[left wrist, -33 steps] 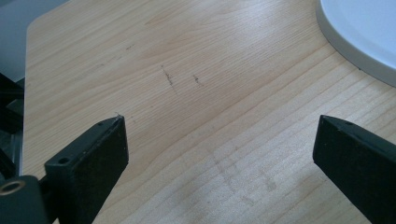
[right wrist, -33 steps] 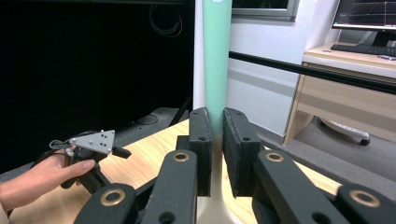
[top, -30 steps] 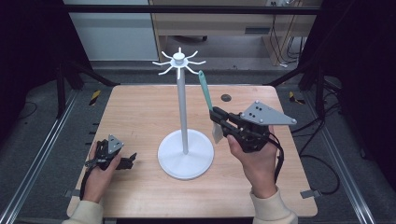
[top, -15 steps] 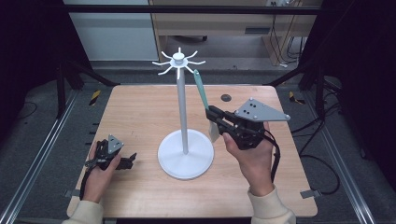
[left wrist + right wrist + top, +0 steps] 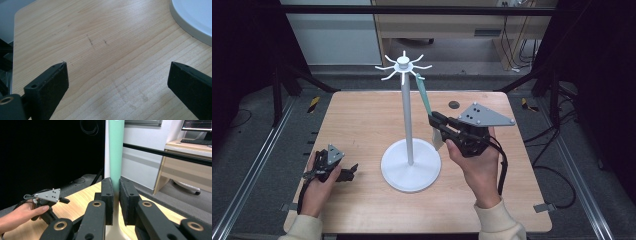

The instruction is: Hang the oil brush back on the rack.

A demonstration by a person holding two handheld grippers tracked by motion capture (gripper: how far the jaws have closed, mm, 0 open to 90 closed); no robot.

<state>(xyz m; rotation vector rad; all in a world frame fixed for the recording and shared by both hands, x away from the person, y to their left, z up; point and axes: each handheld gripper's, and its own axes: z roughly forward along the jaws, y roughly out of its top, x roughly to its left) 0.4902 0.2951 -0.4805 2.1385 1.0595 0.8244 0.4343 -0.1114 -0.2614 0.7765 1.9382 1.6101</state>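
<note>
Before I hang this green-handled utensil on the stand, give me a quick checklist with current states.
1. Grip: right gripper jaws closed on the green handle of the utensil: ok.
2. Handle tip up at the hook of the white stand: ok.
3. Hanging hole caught on the hook: cannot tell, too small in the high view.
4. Stand base flat on the table: ok.
5. Left gripper open, resting on the table away from the stand: ok.
</note>
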